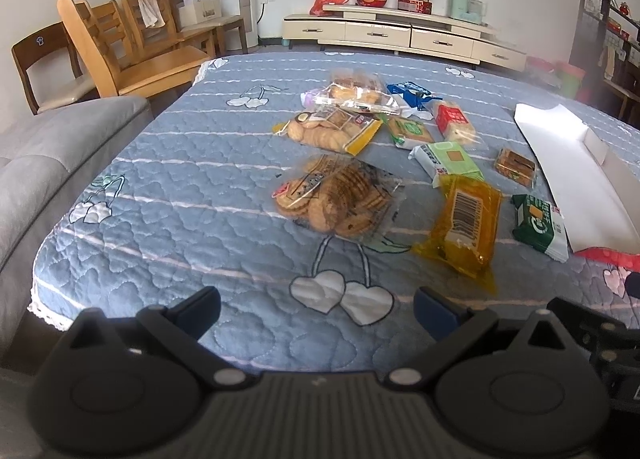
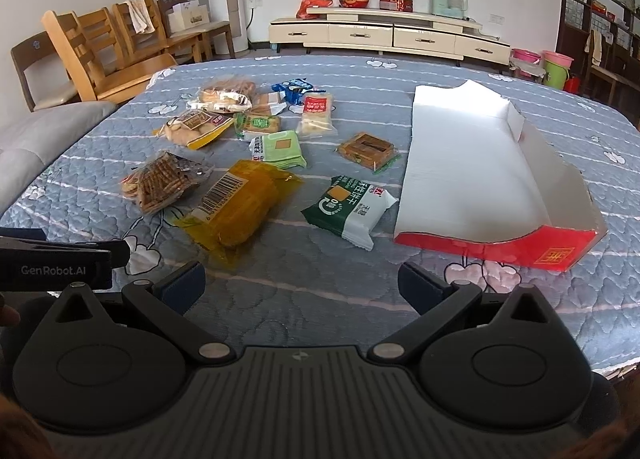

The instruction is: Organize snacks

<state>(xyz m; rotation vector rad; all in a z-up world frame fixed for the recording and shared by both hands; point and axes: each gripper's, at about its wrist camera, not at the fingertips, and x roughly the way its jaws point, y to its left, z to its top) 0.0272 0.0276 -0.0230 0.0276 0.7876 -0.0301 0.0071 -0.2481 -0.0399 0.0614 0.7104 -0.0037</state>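
Observation:
Several snack packets lie scattered on a blue quilted cloth. Nearest are a yellow packet with a barcode, a clear bag of round biscuits and a dark green packet. An open white box with a red front lies empty to the right. My right gripper is open and empty, short of the packets. My left gripper is open and empty, in front of the biscuit bag and yellow packet. The box also shows in the left wrist view.
A grey sofa borders the cloth on the left. Wooden chairs stand behind it. A cream TV cabinet with red ornaments lines the back wall. Coloured buckets stand at the far right.

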